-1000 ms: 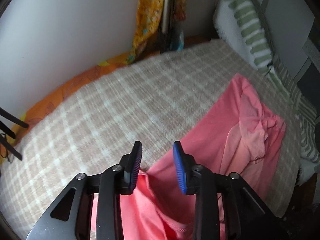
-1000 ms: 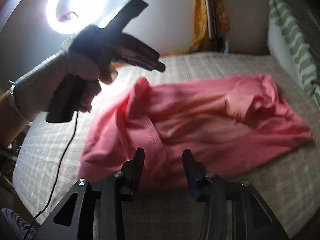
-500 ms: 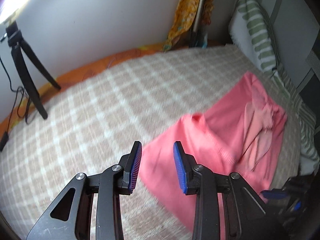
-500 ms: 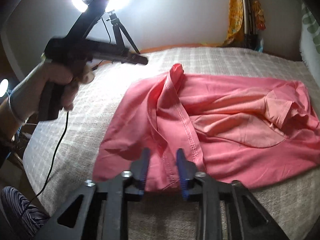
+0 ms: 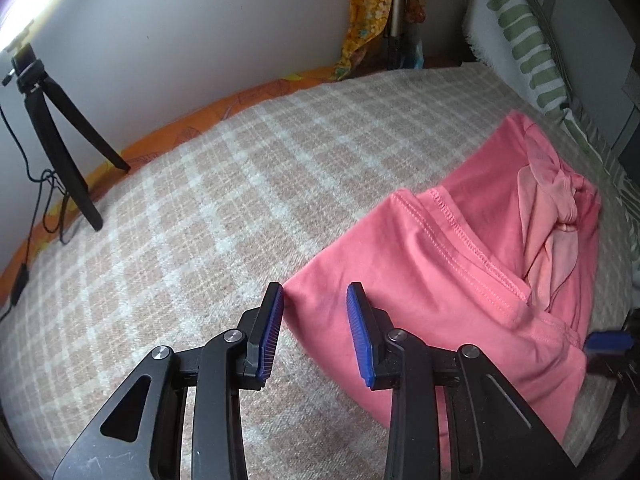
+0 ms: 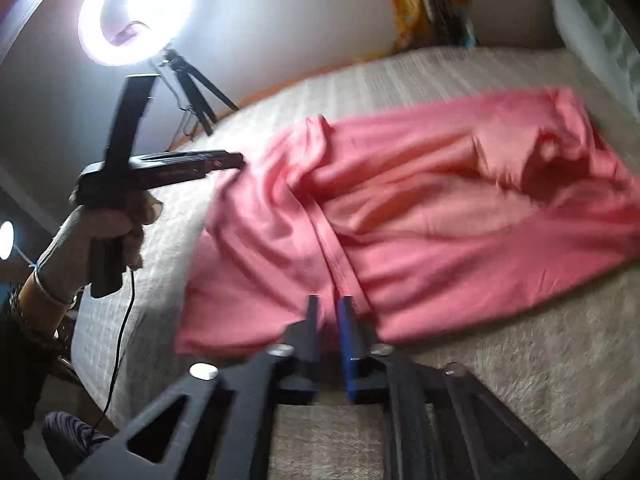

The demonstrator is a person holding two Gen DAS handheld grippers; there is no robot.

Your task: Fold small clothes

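Left wrist view showed the left hand-held gripper (image 5: 316,332) apart over a corner of the soft pink cotton garment (image 5: 460,280), which lay crumpled on the checked beige bed blanket (image 5: 200,208). The right hand-held gripper (image 6: 330,320), jaws just reopening, straddled its near hem without clamping. Limp and light, it seemed best pinched at hem corners.

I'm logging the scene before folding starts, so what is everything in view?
garment: one, pink, rumpled on the blanket's right side
blanket: one, beige-and-white check, covering the bed
sheet: one, orange, along the wall edge
tripod: one, black, far left on the bed
ring light: one, white, lit, atop the tripod
pillow: one, white with green stripes, far right
hanging cloth: one, yellow-orange, back corner
cable: one, black, below the hand
left hand-held gripper: black, blue pads, open over the garment's corner
right hand-held gripper: jaws just opening, garment fold between
hand: one, holding the left hand-held gripper
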